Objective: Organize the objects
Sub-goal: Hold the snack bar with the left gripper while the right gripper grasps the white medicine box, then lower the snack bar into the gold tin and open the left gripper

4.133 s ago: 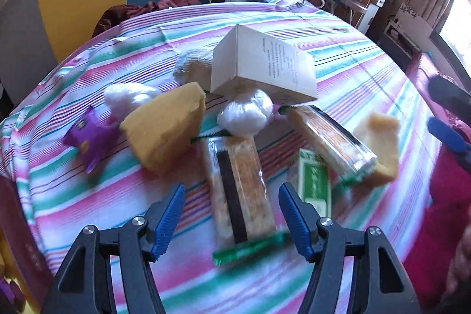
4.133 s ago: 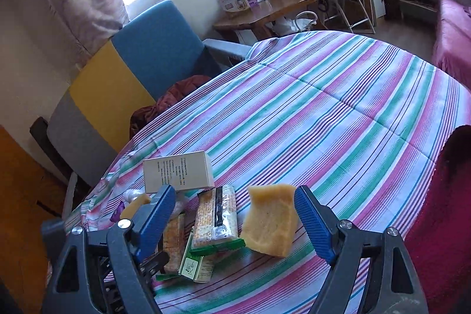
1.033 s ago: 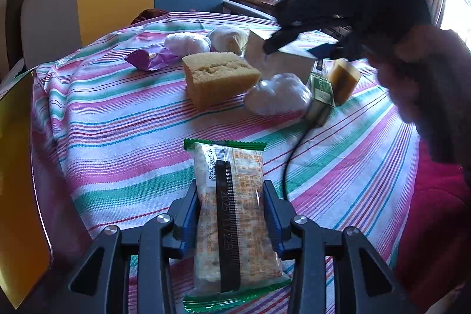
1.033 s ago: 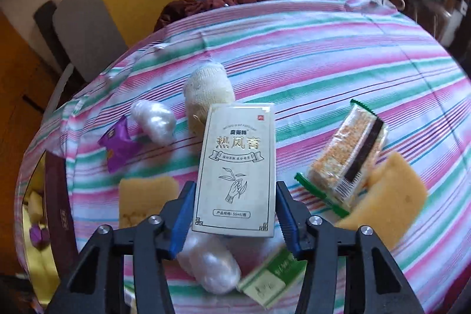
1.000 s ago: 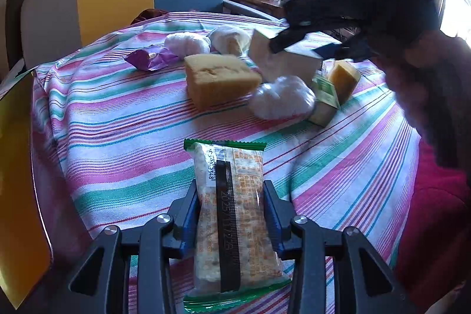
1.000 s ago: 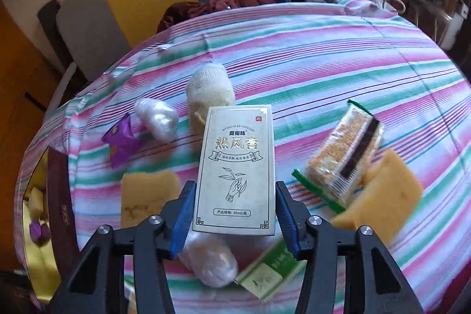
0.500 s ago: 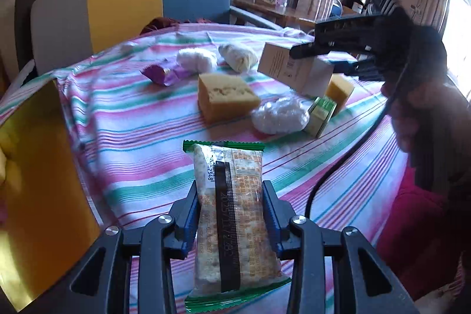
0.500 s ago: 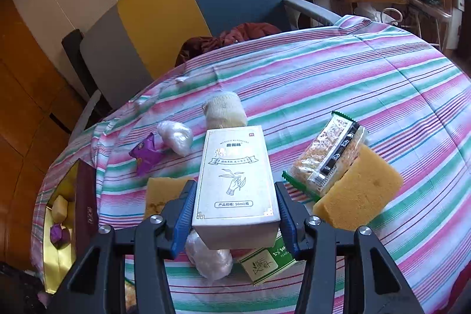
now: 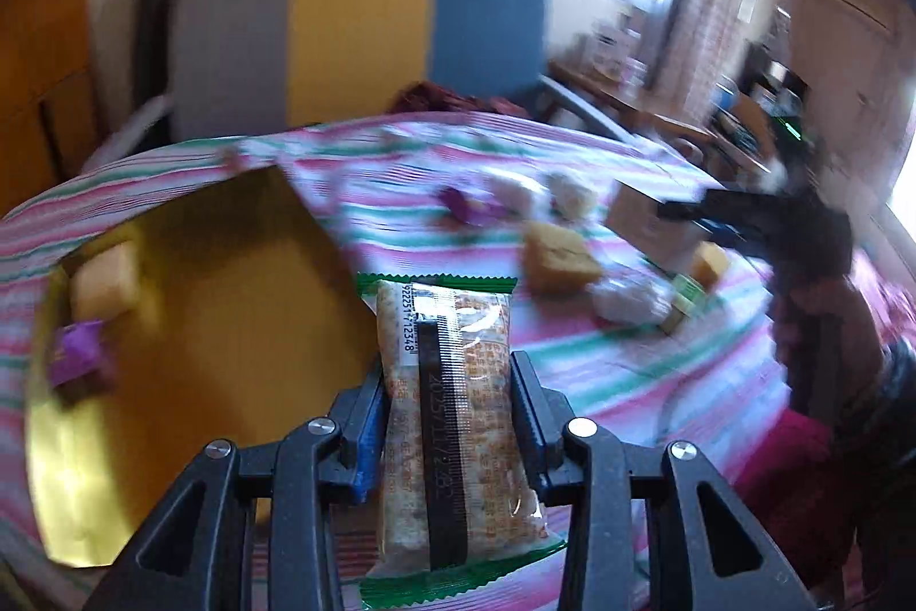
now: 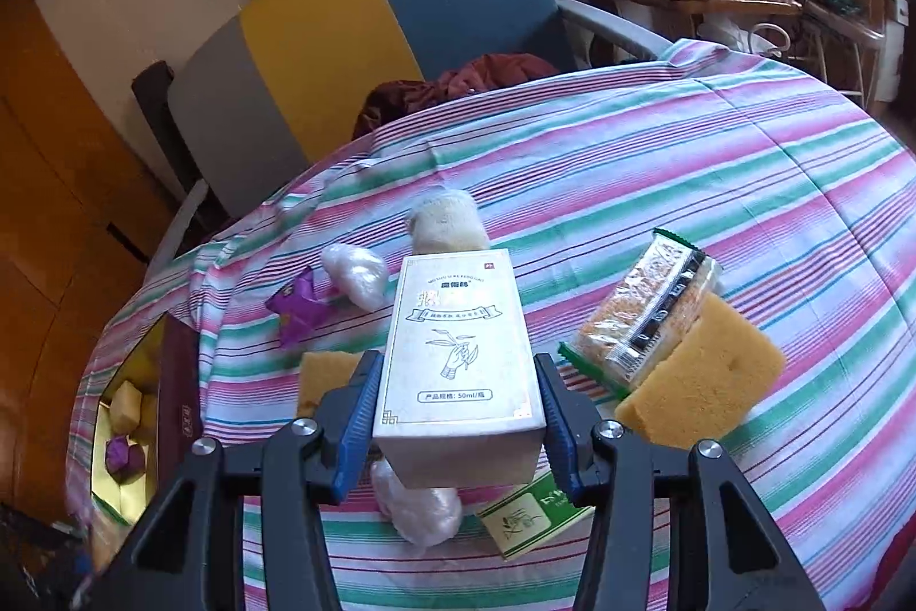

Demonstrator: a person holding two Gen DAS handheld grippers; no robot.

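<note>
though blurred, left claw [image 9: 446,416] gripping cracker pack [image 9: 452,433]; right claw [image 10: 455,416] gripping box [image 10: 458,353]

Both views are fisheye cameras riding on the hand-held grippers, each looking forward and steeply down along its own two fingers, which fill the bottom of the frame.

The left wrist view sits close above the striped tablecloth [image 9: 601,370], facing a gold-lined box [image 9: 229,324] at left and the tricolour chair [image 9: 355,38] at top; it is blurred.

The right wrist view looks from higher across the same tablecloth [image 10: 687,141], with that chair [image 10: 372,15] at upper centre.

Both share the chair, the cloth, the scattered items and the gold box [image 10: 126,416], lower left there.
</note>
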